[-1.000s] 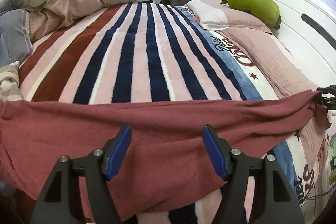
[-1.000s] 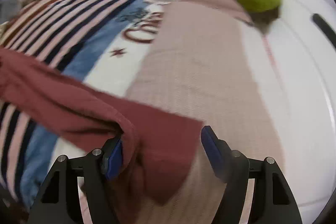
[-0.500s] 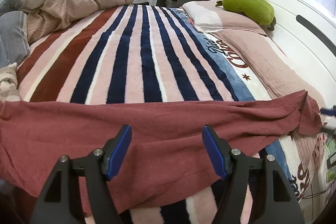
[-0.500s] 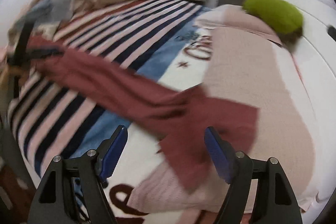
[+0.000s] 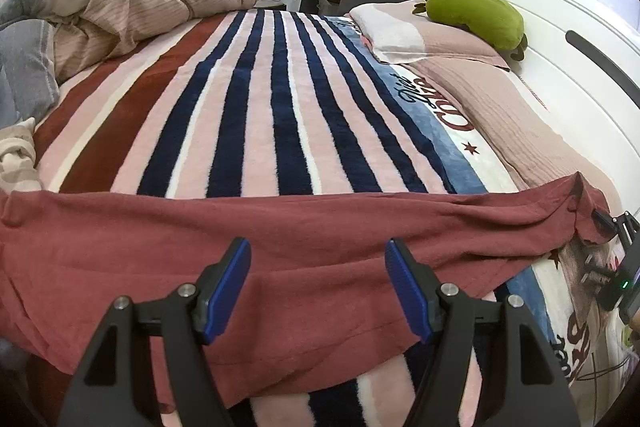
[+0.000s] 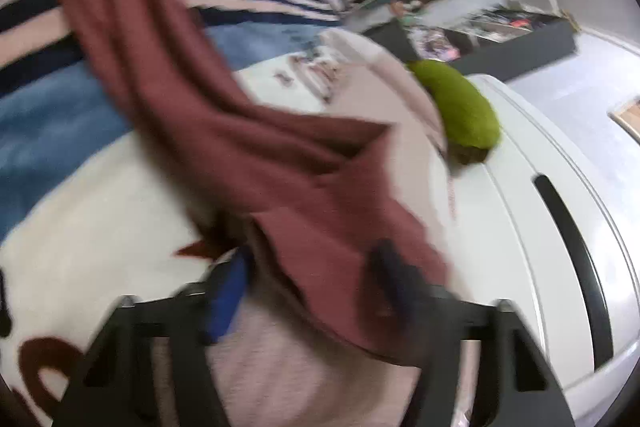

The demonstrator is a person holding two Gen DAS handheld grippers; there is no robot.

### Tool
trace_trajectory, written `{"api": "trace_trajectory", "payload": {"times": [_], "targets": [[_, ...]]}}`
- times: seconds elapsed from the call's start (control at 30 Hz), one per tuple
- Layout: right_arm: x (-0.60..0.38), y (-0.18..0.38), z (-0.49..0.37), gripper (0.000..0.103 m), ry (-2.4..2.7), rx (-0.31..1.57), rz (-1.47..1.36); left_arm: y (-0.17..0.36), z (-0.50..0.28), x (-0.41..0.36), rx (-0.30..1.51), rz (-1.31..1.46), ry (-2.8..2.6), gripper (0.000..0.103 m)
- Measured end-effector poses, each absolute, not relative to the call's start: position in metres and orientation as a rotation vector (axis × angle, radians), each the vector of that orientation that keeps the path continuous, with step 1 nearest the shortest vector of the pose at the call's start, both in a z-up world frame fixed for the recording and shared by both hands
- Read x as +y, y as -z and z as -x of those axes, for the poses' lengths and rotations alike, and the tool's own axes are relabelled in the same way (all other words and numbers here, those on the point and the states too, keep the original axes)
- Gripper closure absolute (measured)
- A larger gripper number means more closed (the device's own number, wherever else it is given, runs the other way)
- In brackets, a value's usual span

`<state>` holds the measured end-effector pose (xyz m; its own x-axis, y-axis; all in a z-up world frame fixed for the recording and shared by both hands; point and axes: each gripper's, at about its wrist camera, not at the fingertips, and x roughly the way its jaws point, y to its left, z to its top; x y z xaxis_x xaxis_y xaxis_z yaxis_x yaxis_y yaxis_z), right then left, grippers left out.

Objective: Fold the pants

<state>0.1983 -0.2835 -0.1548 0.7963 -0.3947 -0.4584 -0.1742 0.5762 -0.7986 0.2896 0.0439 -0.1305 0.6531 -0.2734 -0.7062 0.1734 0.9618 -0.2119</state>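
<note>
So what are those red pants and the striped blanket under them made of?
The pants look like a thin matte woven or knit cloth, perhaps cotton: they drape in soft wrinkles. The striped blanket looks like plush fleece, with fuzzy pile and blurred stripe edges.

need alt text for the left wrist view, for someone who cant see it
Dark red pants lie spread across the near edge of a striped blanket, with the left gripper above them, jaws open and empty. At far right, the right gripper meets the pants' end; a green plush rests on pillows.

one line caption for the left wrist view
Open left gripper above maroon pants spread across a striped blanket.
</note>
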Motion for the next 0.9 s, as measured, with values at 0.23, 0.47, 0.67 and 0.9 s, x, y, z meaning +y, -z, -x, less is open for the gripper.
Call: {"api": "trace_trajectory", "payload": {"times": [0.23, 0.47, 0.67, 0.9], "targets": [[-0.325, 0.091, -0.205, 0.102, 0.049, 0.681, 0.551, 0.127, -0.288, 0.044, 0.812, 0.137, 0.258, 0.037], [-0.379, 0.041, -0.247, 0.102, 0.066, 0.708, 0.268, 0.129, -0.289, 0.050, 0.815, 0.141, 0.235, 0.037], [-0.423, 0.043, -0.286, 0.102, 0.173, 0.774, 0.197, 0.137, -0.297, 0.055, 0.828, 0.140, 0.194, 0.037], [-0.436, 0.062, -0.300, 0.073, 0.238, 0.867, 0.244, 0.139, -0.303, 0.070, 0.828, 0.141, 0.139, 0.037]]}}
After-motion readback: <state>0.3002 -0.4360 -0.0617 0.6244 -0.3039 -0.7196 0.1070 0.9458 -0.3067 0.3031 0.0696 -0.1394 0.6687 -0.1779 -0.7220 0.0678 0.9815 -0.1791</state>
